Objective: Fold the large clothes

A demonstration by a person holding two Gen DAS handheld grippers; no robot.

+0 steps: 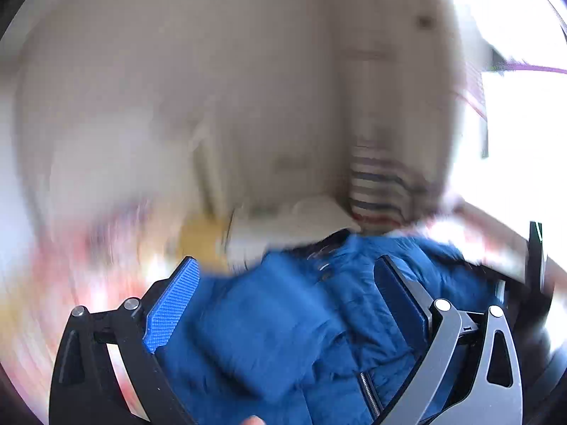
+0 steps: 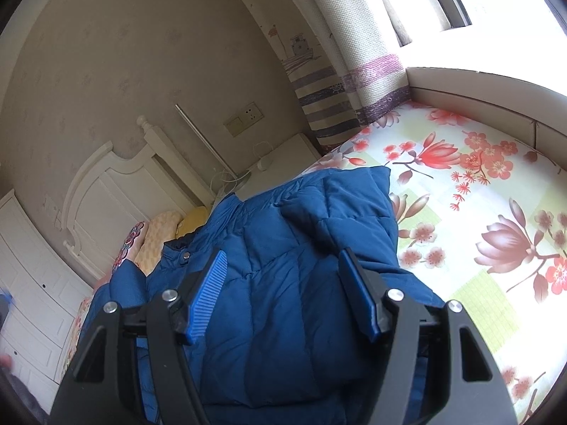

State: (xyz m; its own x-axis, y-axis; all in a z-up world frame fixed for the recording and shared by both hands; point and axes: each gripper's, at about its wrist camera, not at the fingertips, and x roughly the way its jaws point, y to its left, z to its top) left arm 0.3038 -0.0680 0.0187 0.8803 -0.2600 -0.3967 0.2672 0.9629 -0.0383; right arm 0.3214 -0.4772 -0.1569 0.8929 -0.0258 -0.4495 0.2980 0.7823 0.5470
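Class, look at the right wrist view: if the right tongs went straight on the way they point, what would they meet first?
Most likely the blue padded jacket. It fills the gap between the open right tongs and lies on the floral bedsheet. Depth is unclear, so how close it is cannot be told.

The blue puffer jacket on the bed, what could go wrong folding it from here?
1. The blue puffer jacket looks thick and puffy, so a fold may spring back open.
2. Both the left gripper and right gripper are open with nothing gripped; slick fabric might slip from the fingers.
3. The left wrist view is blurred, so a fast swing could miss its grab.
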